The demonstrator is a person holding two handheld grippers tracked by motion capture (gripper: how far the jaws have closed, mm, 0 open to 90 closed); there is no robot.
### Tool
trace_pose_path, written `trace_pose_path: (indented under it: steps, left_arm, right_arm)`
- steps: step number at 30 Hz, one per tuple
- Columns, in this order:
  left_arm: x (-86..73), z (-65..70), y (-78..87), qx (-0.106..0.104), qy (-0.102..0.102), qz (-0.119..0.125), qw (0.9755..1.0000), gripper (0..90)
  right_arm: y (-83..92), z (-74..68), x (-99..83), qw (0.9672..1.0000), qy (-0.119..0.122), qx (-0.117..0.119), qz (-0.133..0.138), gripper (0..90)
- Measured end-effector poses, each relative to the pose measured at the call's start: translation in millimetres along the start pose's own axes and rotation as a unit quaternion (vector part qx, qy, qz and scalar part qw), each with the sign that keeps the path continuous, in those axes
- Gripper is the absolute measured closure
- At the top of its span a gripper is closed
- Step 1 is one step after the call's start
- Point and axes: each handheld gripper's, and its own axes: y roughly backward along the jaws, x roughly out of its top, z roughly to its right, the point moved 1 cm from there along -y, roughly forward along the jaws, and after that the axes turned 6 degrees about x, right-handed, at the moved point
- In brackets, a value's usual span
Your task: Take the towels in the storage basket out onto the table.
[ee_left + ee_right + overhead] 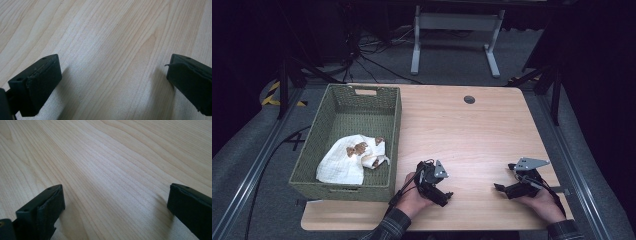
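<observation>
High view: both tongs, left [443,195] and right [500,188], are held wide and empty, resting low on the bare counter [472,135]. A white printed cloth [349,160] is seen already lying inside the woven basket [394,125]; little seems left.

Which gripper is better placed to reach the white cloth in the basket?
Probably the left gripper: it rests open beside the green basket holding the white cloth. The right gripper, also open, lies farther across the table.
</observation>
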Motion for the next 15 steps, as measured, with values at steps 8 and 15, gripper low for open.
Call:
trace_pose_path:
  steps: [8,15]
  left_arm:
    - [-0.3,-2.8,2.0,0.003,0.002,-0.01,0.9999,0.0]
    - [-1.7,-6.3,6.0,0.009,0.009,-0.024,0.9996,0.0]
  right_arm:
    - [0.4,-0.1,-0.4,1.0,0.002,-0.001,-0.001,1.5]
    - [0.9,-0.5,-0.9,1.0,0.0,-0.002,-0.001,1.5]
